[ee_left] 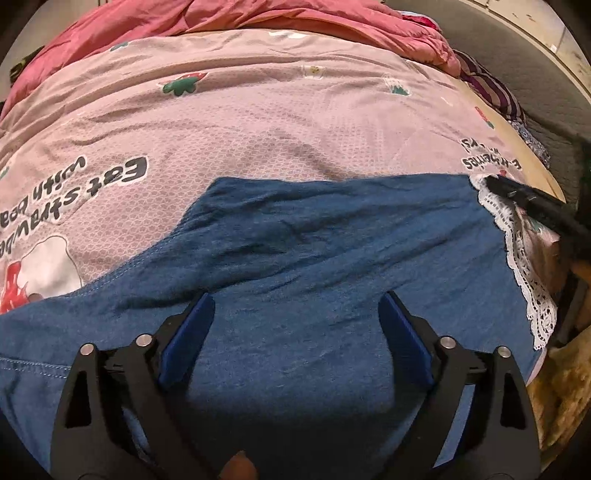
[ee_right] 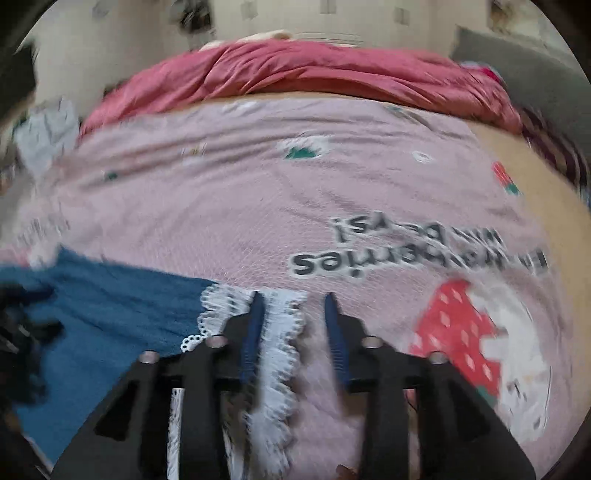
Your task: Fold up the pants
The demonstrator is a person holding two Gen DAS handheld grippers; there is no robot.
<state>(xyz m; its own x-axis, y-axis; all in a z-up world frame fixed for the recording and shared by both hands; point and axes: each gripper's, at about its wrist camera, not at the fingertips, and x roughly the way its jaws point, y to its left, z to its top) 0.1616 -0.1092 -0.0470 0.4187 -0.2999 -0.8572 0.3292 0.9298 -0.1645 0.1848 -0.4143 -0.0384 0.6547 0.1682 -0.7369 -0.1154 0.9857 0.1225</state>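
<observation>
- Left gripper (ee_left: 297,306): jaws wide apart over the blue pants (ee_left: 314,258), gripping nothing.
- Right gripper (ee_right: 293,301): jaws parted at the pants' white lace hem (ee_right: 280,354).
- Beyond: bare pink sheet (ee_left: 258,122); red quilt (ee_left: 277,18) bunched along its far edge.

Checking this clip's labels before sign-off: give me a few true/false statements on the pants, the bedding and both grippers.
1. The blue pants lie on a pink strawberry-print bed sheet. True.
2. The pants' hem carries white lace trim. True.
3. The left gripper is clamped shut on the fabric. False: its jaws stand wide apart above the pants.
4. The right gripper is near the waistband. False: it is at the lace hem, jaws parted.
5. A rose-red quilt is bunched at the sheet's far edge. True.
</observation>
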